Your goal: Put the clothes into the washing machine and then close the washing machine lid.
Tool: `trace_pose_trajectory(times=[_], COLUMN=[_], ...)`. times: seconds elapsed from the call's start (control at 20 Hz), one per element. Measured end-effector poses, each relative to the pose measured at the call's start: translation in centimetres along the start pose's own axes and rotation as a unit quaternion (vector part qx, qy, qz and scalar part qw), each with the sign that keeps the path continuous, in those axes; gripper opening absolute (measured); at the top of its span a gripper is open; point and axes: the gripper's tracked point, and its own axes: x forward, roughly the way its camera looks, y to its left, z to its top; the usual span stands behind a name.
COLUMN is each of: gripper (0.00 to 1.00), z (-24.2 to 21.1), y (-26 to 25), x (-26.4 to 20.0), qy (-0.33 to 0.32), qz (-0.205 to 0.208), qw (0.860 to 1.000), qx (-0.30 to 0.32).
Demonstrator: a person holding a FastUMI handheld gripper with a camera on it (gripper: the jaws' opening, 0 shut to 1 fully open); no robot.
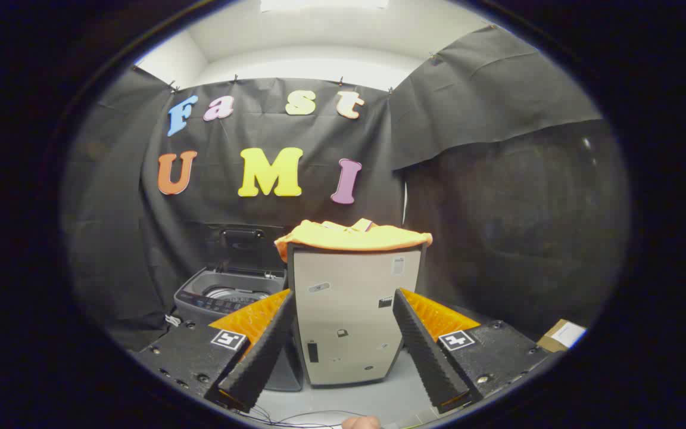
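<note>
An orange-yellow garment [352, 237] lies draped over the top of a tall beige cabinet [349, 316] that stands straight ahead. To the cabinet's left sits a grey top-loading washing machine [224, 296] with its dark lid [242, 247] raised upright at the back, the drum opening showing. My gripper [343, 351] is open, its two fingers spread wide and framing the cabinet's lower front, with nothing held between them. The garment is well above and beyond the fingertips.
Black cloth walls close in the booth behind and to the right. A cardboard box [560, 335] lies on the floor at the right. Thin cables [295, 417] run across the pale floor just under the fingers. A fingertip of a person's hand [359, 423] shows below.
</note>
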Motion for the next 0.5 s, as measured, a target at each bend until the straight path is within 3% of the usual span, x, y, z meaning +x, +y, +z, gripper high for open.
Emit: trace_pose_trajectory(times=[0.5], gripper=[1.0], z=[0.15], y=[0.29], x=[0.09], qy=[0.007], qz=[0.003], qw=[1.0], qx=[-0.007])
